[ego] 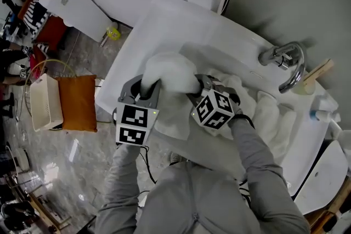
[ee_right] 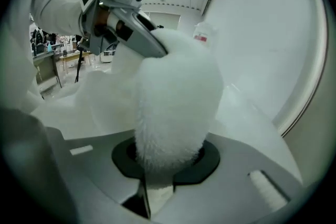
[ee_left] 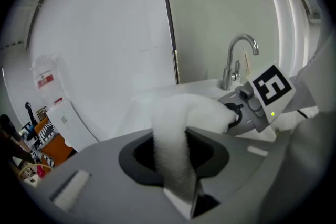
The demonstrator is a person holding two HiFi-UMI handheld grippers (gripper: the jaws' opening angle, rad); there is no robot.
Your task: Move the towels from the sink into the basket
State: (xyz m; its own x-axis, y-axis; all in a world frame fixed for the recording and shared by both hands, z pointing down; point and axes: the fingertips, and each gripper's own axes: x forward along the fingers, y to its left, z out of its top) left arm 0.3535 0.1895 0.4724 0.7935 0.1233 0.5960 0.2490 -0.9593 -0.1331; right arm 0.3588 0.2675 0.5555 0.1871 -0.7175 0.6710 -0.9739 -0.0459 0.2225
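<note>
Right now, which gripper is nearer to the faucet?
Right. The right gripper, shut on the white towel, is on the faucet side; the left gripper, gripping the same towel, is farther off, beyond the right one.

Left gripper [ego: 147, 86] at 9 o'clock of right gripper [ego: 198, 85], close together, both aimed toward 12 o'clock. Each pinched shut on the same white towel [ego: 171, 69]. Grey-sleeved left forearm [ego: 122, 172] and right forearm [ego: 255, 150] reach in from 6 o'clock.

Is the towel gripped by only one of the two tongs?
No, the left tongs and the right tongs both pinch the white towel.
</note>
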